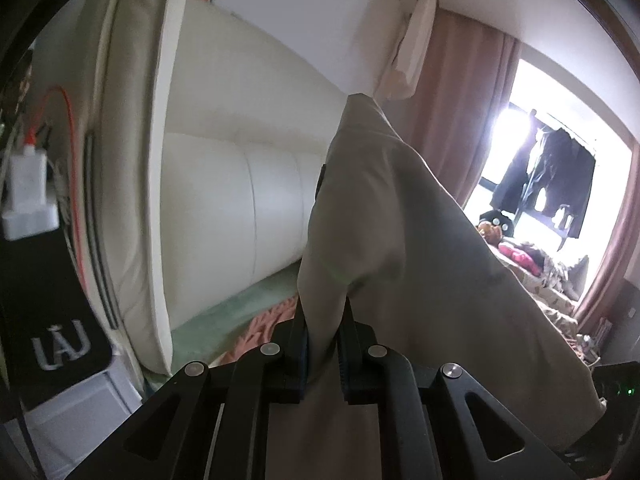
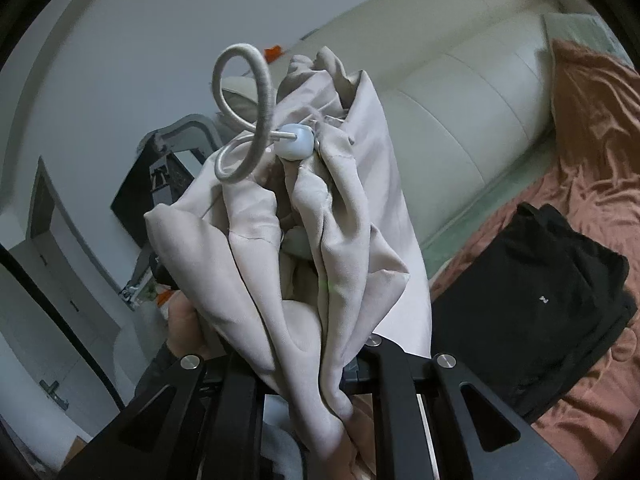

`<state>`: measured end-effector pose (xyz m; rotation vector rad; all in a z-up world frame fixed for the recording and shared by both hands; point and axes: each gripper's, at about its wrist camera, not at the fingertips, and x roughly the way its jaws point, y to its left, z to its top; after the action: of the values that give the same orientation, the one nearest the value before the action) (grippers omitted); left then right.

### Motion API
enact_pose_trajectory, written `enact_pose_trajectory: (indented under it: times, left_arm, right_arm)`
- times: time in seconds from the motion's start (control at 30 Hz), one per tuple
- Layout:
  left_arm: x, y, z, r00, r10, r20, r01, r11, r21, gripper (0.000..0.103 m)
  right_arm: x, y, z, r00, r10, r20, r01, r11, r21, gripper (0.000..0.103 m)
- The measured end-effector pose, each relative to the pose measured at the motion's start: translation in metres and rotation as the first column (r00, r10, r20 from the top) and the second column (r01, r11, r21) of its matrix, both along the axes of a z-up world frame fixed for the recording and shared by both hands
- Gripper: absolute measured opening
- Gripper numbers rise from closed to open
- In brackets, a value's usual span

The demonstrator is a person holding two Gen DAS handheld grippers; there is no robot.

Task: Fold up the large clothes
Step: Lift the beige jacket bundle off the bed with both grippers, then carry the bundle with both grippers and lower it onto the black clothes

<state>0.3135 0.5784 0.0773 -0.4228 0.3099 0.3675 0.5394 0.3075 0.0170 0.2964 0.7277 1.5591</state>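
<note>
Handling: beige drawstring garment looks light, thin and limp, a little slick; it will sag and slide unless pinched through a seam or hem, so the corded hem and the opposite edge seem the sound places to hold

Look: pale beige, softly creased cloth, bunched at one end where a grey elastic cord loops out through a white round toggle; whether it is a jacket or trousers cannot be told

Where: held up in the air between both tools, above the bed (nothing of it seen resting on the rust-coloured bedspread)

Left gripper: jaws pressed together on a fold of the beige cloth, which rises in a tall drape ahead of it

Right gripper: cloth bundled between its arms and hiding the fingertips, so I cannot tell whether it pinches

Nearby: folded black garment lying on the bedspread; cream padded headboard behind
</note>
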Motion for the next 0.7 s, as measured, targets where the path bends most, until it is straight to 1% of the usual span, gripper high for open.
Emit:
enact_pose_trajectory:
  times: [0.03, 0.13, 0.2, 0.23, 0.37, 0.43, 0.5, 0.53, 0.57, 0.6, 0.63, 0.7]
  left_arm:
    - [0.004, 0.005, -0.005, 1.0, 0.003, -0.006, -0.003, 1.0, -0.004, 0.011]
    - [0.031, 0.014, -0.022, 0.999, 0.0, -0.032, 0.0, 1.0, -0.027, 0.011]
    - [0.054, 0.017, -0.034, 0.998, -0.004, -0.065, 0.002, 1.0, -0.021, 0.011]
    - [0.059, 0.018, -0.037, 0.997, -0.004, -0.071, 0.003, 1.0, -0.02, 0.011]
    - [0.09, 0.027, -0.052, 0.994, -0.004, -0.107, 0.001, 0.999, -0.032, 0.011]
    - [0.106, 0.032, -0.062, 0.99, 0.005, -0.143, -0.009, 0.999, -0.03, 0.011]
    - [0.118, 0.035, -0.071, 0.984, 0.011, -0.178, -0.02, 0.998, -0.053, 0.012]
    - [0.122, 0.035, -0.072, 0.981, 0.011, -0.195, -0.023, 0.998, -0.058, 0.014]
    - [0.127, 0.036, -0.079, 0.975, 0.013, -0.222, -0.026, 0.998, -0.059, 0.02]
    - [0.131, 0.034, -0.085, 0.965, 0.04, -0.26, -0.053, 0.998, -0.041, 0.023]
    - [0.128, 0.031, -0.088, 0.959, 0.059, -0.278, -0.07, 0.997, -0.03, 0.026]
    - [0.12, 0.026, -0.094, 0.956, 0.057, -0.289, -0.07, 0.997, -0.033, 0.028]
  right_arm:
    - [-0.001, 0.001, -0.005, 1.0, -0.006, -0.002, 0.006, 1.0, -0.004, 0.009]
    - [0.017, 0.012, -0.021, 0.999, -0.034, -0.036, 0.033, 0.999, -0.02, 0.009]
    - [0.036, 0.017, -0.031, 0.996, -0.059, -0.064, 0.057, 0.998, -0.036, 0.009]
    - [0.039, 0.016, -0.036, 0.995, -0.068, -0.072, 0.065, 0.997, -0.043, 0.009]
    - [0.055, 0.009, -0.045, 0.99, -0.102, -0.093, 0.097, 0.994, -0.056, 0.009]
    - [0.066, 0.002, -0.052, 0.985, -0.125, -0.122, 0.118, 0.991, -0.065, 0.009]
    - [0.075, -0.006, -0.062, 0.978, -0.149, -0.147, 0.139, 0.988, -0.073, 0.009]
    - [0.082, -0.008, -0.069, 0.973, -0.165, -0.163, 0.154, 0.985, -0.081, 0.009]
    - [0.084, -0.01, -0.077, 0.968, -0.179, -0.175, 0.165, 0.982, -0.09, 0.009]
    - [0.087, -0.015, -0.084, 0.963, -0.194, -0.187, 0.178, 0.979, -0.103, 0.009]
    - [0.091, -0.016, -0.094, 0.956, -0.215, -0.199, 0.194, 0.973, -0.121, 0.009]
    - [0.101, -0.013, -0.116, 0.941, -0.25, -0.228, 0.218, 0.963, -0.158, 0.009]
